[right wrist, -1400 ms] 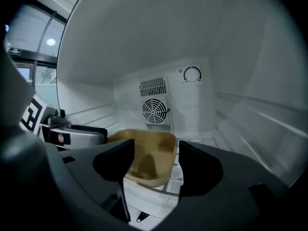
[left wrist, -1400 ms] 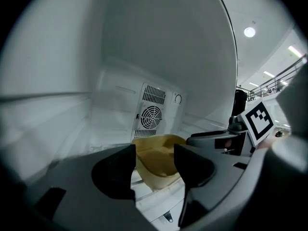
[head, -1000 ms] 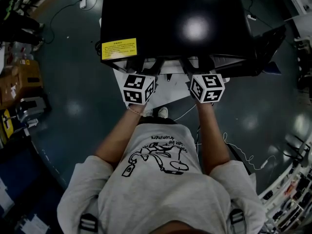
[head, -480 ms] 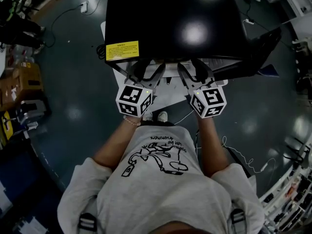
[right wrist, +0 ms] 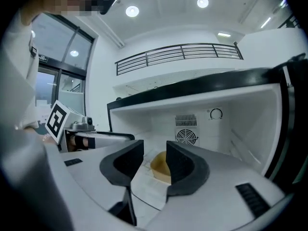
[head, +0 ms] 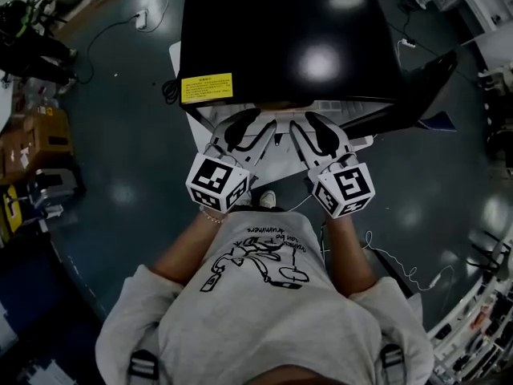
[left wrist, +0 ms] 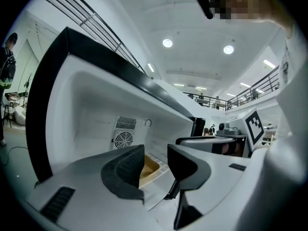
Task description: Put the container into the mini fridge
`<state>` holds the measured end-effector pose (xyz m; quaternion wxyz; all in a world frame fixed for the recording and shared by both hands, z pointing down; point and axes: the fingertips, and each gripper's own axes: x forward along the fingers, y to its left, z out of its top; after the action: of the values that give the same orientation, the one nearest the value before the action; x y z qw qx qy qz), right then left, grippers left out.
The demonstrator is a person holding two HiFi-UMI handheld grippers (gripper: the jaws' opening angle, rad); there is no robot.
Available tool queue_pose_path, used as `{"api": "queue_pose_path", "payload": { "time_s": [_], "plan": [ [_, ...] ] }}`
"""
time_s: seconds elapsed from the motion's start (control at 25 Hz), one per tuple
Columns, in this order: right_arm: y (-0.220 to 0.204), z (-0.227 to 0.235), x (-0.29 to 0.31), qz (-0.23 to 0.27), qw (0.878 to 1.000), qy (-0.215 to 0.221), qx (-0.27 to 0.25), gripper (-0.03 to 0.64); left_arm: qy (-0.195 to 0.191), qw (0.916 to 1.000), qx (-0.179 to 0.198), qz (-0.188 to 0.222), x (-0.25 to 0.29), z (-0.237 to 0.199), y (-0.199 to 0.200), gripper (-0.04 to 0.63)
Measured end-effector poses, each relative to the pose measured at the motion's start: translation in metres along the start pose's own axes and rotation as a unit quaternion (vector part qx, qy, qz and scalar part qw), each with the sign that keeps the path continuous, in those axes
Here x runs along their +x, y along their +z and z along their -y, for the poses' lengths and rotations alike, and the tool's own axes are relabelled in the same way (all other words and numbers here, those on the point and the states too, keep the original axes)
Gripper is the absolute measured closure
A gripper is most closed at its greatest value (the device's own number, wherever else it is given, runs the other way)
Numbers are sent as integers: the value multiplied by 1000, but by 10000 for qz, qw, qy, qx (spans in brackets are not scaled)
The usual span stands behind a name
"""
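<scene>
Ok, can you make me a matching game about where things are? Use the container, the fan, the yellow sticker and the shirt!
Things:
1. container
2. fan
3. yellow sticker
4. shirt

Places:
A. on the black top of the mini fridge, near a front corner
B. fixed on the white back wall inside the fridge
C. resting inside the fridge, in front of the back wall
D. on the person, with a black drawing on it

Right pairs: 1-C, 2-B, 3-A, 4-D
</scene>
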<state>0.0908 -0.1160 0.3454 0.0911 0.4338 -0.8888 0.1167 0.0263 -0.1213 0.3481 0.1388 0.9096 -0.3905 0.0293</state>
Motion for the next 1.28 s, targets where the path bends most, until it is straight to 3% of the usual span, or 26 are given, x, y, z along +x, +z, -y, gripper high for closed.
{"api": "queue_pose_path", "payload": {
  "time_s": [0.44, 0.92, 1.28],
  "plan": [
    [6, -39, -26, 32, 9987, 491, -157, 505, -317, 9992, 137, 193, -22, 24, 20, 493],
    [20, -57, -43, 146, 9974, 633, -301, 554, -667, 9968, 133, 418, -32, 48, 32, 555],
    [32, -64, -53, 254, 9966, 684, -393, 574, -663, 9950, 337, 663, -47, 57, 46, 575]
  ]
}}
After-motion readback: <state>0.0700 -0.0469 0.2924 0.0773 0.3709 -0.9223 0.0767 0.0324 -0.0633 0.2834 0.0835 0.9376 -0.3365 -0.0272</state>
